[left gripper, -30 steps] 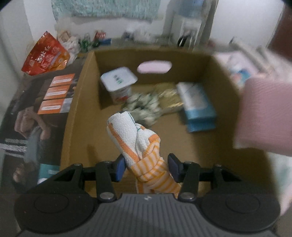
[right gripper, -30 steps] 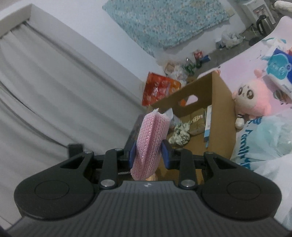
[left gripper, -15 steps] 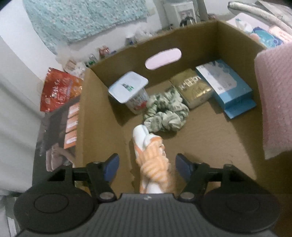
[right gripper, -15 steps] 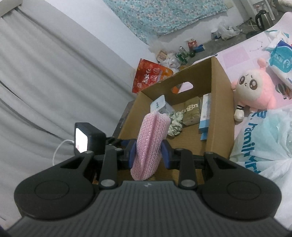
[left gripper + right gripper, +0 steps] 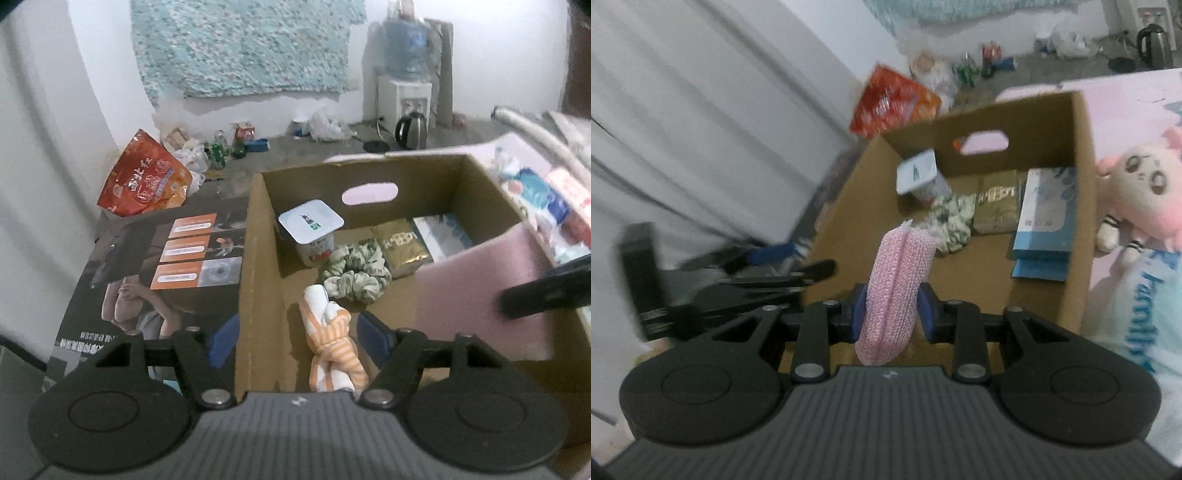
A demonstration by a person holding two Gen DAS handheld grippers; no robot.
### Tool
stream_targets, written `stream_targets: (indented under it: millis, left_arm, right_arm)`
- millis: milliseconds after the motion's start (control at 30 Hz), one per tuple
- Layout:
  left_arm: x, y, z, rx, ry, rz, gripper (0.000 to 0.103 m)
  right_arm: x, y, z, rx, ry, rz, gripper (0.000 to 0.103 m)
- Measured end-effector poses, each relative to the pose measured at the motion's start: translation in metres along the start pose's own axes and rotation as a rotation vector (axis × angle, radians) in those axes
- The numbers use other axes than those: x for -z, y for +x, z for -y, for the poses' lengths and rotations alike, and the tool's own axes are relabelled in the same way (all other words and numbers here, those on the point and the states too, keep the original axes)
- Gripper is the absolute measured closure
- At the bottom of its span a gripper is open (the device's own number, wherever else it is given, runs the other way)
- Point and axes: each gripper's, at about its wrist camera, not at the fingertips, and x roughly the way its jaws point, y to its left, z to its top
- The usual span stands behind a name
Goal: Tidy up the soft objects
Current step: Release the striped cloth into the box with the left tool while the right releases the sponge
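— Where was the knotted cloth when you looked?

— Lying on the floor of the box, straight ahead of my left gripper and between its blue pads, touching neither. Orange stripes, white patches, tied in a knot. The jaws were opening, already well apart, and the left pad stood outside the box wall while the right pad was inside it.

— And your other hand?

— My right gripper was clamped on a folded pink cloth, both pads pressed into its sides. The cloth stood upright between them, its top edge pointing toward the box, which lay ahead and below. In the left view that same pink cloth filled the space to the right of my left gripper, over the box's near right part, blurred.

— What else was in the box?

— Just beyond the knotted cloth I saw a green-and-white scrunchie. Beyond that, against the far wall with its oval handle hole, a white cup to the left, a gold pack in the middle and a blue box to the right.

— Anything outside it?

— A pink plush doll lay to the right of the box. To its left I saw a dark printed carton, and farther off a red snack bag.
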Motion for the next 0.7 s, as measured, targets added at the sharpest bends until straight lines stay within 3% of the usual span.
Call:
stream_targets:
  millis: [200,467,700]
  left_arm:
    - [0.007,-0.009,-0.014,-0.001,-0.057,0.010,0.030]
    - [0.016,-0.011,-0.027,0.004,-0.087,0.008,0.030]
    - [0.021,-0.009,-0.033,0.021,-0.115,0.001,0.030]
  right_arm:
    - [-0.023,0.074,0.001,0.070,-0.025,-0.190,0.074]
    - [-0.037,0.095,0.007,0.111,-0.003,-0.174,0.074]
    - [-0.030,0.107,0.031,0.097,0.150,-0.205,0.074]
